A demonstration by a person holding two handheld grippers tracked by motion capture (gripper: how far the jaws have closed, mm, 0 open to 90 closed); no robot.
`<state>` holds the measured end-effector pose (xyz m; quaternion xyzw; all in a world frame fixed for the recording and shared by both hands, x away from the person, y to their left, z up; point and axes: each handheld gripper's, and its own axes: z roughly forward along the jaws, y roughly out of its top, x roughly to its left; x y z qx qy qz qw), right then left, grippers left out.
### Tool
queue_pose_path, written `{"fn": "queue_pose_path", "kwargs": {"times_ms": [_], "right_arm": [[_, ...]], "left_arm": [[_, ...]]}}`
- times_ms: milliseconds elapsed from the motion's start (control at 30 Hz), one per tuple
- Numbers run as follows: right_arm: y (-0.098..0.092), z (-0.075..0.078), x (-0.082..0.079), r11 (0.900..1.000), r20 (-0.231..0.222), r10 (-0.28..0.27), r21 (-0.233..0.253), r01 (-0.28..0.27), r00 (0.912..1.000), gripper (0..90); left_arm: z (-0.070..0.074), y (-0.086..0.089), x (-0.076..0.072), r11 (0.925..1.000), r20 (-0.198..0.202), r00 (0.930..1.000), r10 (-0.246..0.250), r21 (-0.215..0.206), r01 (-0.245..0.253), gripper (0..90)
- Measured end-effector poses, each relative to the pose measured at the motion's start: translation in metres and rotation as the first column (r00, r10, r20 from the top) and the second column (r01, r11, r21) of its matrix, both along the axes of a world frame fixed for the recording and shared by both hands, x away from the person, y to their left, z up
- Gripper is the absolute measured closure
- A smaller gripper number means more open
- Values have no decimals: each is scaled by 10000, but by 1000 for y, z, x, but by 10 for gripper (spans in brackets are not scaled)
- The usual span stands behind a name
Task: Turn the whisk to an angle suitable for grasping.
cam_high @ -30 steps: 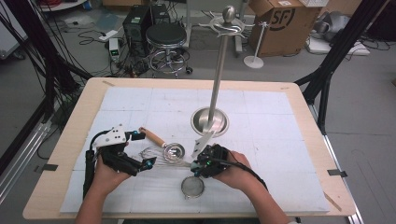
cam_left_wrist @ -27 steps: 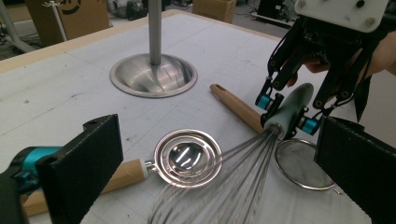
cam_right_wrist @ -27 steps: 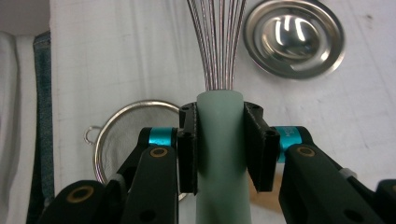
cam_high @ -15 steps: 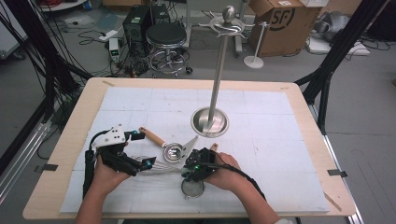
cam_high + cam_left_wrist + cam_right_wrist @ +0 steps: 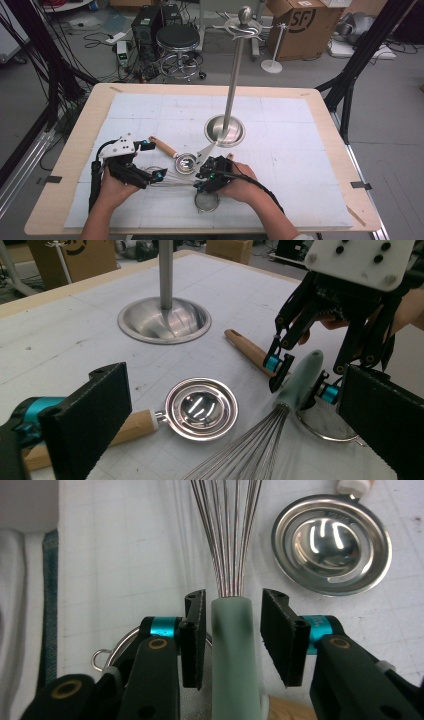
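Viewing from high: right gripper (image 5: 198,183) and left gripper (image 5: 159,175) meet at the whisk (image 5: 175,183) on the mat. Left gripper view: jaws wide apart, empty, whisk wires (image 5: 240,455) between. Right gripper view: jaws flank the green handle (image 5: 234,650), small gaps both sides.

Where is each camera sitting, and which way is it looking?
High view: above the person's side, looking forward and down on the table; both forearms, left gripper and right gripper show.
Left gripper view: rides the left gripper, looking across the whisk toward the stand; its own black fingers show.
Right gripper view: rides the right gripper, looking down the whisk handle.
Shared: both gripper views show the whisk and metal egg separator.
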<state>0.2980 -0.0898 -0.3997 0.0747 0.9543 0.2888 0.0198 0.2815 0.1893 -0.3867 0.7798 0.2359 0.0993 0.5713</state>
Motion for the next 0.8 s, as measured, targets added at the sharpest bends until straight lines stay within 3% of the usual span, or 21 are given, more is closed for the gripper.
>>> {"fn": "queue_pose_path", "kwargs": {"times_ms": [167, 367, 467, 633, 800], "right_arm": [[-10, 8, 0, 9983, -220, -450, 371, 458, 9987, 544], [-38, 20, 3, 9868, -280, -896, 1329, 925, 9956, 464], [-57, 27, 4, 9747, -201, -1221, 1860, 1237, 9923, 434], [-93, 35, -2, 9429, -52, -1842, 2815, 1781, 9829, 386], [-127, 34, -9, 9105, -43, -2456, 3422, 2322, 9694, 366]], "left_arm": [[0, 1, 0, 10000, -4, 10000, 41, -11, -41, 17], [0, 1, 0, 10000, -41, 10000, -31, -34, 31, 16], [0, 0, 0, 10000, -89, 10000, -38, -68, 37, 17], [-1, -1, 1, 10000, -98, 9999, -80, 30, 80, 16], [-2, -4, 2, 9999, -143, 9998, -112, 112, 114, 17]]}}
